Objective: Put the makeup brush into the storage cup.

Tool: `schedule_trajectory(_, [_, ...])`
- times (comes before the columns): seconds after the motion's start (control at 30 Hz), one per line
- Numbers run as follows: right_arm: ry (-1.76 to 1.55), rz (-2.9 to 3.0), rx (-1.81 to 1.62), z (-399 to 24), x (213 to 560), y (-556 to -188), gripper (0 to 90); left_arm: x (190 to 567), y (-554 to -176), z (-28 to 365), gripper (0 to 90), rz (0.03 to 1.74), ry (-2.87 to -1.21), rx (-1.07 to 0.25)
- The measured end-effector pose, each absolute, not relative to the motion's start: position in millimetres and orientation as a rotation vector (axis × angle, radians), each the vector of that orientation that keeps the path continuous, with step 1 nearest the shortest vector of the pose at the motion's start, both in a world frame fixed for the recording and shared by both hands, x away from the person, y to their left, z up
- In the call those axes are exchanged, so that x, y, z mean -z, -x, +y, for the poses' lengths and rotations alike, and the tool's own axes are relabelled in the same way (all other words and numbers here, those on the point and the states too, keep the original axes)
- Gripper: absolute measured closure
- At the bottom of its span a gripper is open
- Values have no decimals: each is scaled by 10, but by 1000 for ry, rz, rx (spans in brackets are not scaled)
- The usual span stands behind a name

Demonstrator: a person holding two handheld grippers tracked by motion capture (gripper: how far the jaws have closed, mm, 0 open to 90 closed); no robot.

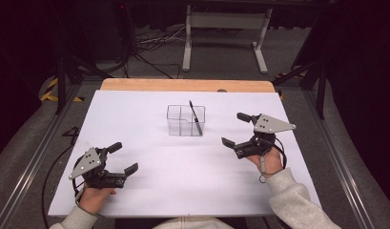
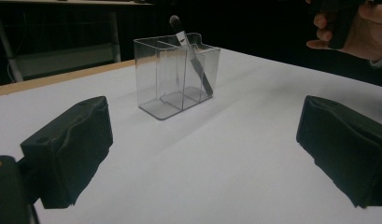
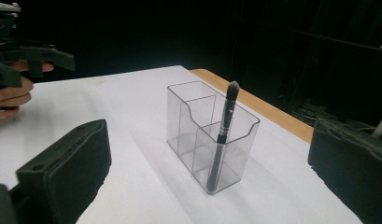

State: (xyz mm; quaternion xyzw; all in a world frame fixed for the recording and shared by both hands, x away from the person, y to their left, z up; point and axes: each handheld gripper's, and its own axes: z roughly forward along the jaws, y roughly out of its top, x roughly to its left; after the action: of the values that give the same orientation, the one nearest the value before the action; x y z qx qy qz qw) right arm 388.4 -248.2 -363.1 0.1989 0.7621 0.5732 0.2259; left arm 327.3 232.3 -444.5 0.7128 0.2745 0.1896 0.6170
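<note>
A clear plastic organizer (image 1: 179, 121) with compartments stands on the white table sheet (image 1: 135, 124), just past the middle. A black makeup brush (image 1: 196, 118) leans in its right-hand compartment, bristles up. My left gripper (image 1: 125, 156) rests near the front left, open and holding nothing. To the right of the organizer, my right gripper (image 1: 232, 129) is open and holds nothing. In the left gripper view the organizer (image 2: 160, 79) and brush (image 2: 193, 63) lie ahead of the open left gripper (image 2: 207, 149). In the right gripper view the organizer (image 3: 191, 128) and brush (image 3: 224, 130) stand between the wide-apart jaws.
A wooden table edge (image 1: 183, 85) shows beyond the sheet. Behind the table, a white metal stand (image 1: 226, 33) and cables (image 1: 145, 47) are on the floor. The other hand (image 2: 352, 28) appears at the left gripper view's top right; the left gripper (image 3: 20, 60) appears far left.
</note>
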Motion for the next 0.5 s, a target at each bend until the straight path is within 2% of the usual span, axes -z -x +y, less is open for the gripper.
schedule_trajectory(0.5, [-544, 2136, -1604, -2574, 3938, -3725, 0, 4444, -3270, 2318, 43, 631, -1643, -438])
